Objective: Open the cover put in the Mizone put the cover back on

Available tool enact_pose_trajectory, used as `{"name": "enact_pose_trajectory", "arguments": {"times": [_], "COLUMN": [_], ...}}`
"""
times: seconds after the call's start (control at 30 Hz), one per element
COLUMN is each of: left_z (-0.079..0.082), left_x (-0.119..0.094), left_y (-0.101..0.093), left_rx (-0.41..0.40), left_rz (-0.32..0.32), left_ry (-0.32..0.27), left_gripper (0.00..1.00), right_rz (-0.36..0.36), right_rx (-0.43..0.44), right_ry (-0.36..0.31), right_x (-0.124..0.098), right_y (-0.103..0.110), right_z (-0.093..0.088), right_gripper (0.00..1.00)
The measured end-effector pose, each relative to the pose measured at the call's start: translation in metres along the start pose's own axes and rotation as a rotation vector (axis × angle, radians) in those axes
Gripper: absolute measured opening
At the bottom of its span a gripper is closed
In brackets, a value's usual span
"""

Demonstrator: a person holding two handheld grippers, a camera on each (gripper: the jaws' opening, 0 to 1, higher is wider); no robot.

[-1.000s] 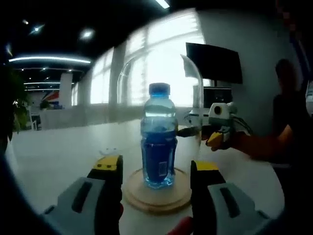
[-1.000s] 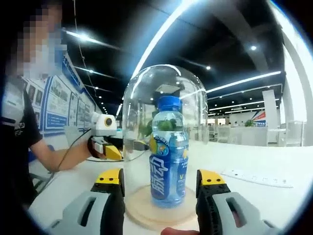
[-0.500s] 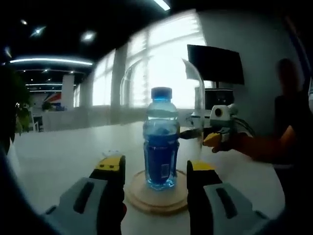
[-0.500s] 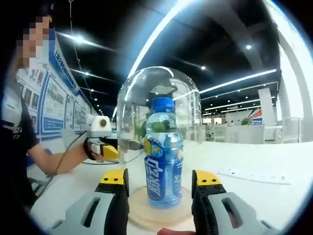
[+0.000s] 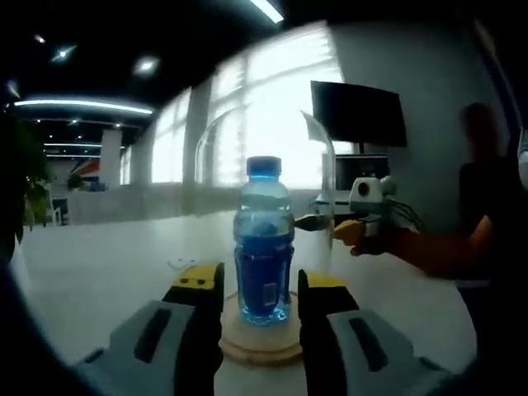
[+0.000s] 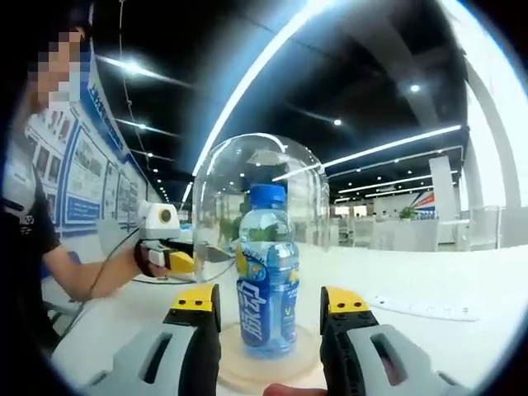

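Compared w/ 1 s ago, the jaw gap is narrower in both views, and the bottle sits lower and a bit smaller in each picture, so both cameras have shifted. Left gripper [image 5: 260, 285]: 2 grey jaws w/ yellow tips, parted about as wide as the bottle, holding nothing; the tips stand at the near edge of the wooden base [image 5: 260, 345], contact cannot be told. Right gripper [image 6: 270, 301]: same build, jaws parted slightly wider than the bottle, empty, tips either side of it near the base rim. Mizone bottle [image 6: 266, 285]: clear plastic, blue liquid, blue cap, blue label w/ white characters, upright on the centre of the round, flat, pale wood disc. Cover [image 6: 256, 198]: clear glass dome, rounded top, smooth and reflective, standing behind the bottle on its far side in the right gripper view; whether it is lifted or tilted cannot be told. In the left gripper view the dome's outline [image 5: 318, 177] rises behind and right of the bottle. All rests on a white, smooth table [image 5: 107, 264].
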State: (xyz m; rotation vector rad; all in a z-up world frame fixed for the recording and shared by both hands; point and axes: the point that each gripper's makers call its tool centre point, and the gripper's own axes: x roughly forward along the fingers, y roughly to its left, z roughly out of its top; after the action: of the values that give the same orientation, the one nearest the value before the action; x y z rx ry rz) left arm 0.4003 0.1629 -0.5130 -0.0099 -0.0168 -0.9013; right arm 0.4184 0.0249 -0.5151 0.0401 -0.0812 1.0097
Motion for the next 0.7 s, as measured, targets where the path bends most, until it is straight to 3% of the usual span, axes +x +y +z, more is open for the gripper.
{"name": "enact_pose_trajectory", "arguments": {"times": [0.23,0.53,0.7], "left_z": [0.0,0.001,0.0], "left_x": [-0.002,-0.003,-0.01], "left_y": [0.006,0.006,0.014], "left_rx": [0.01,0.011,-0.062], "left_rz": [0.02,0.024,0.06], "left_ry": [0.0,-0.007,-0.029], "left_gripper": [0.27,0.27,0.25], "right_rz": [-0.032,-0.077,-0.09], "right_rx": [-0.017,-0.012,-0.014], "right_ry": [-0.011,0.003,0.021], "right_x": [-0.008,-0.012,-0.017], "right_y": [-0.009,-0.007,0.0], "right_z": [0.01,0.01,0.009], "right_gripper": [0.4,0.39,0.37]}}
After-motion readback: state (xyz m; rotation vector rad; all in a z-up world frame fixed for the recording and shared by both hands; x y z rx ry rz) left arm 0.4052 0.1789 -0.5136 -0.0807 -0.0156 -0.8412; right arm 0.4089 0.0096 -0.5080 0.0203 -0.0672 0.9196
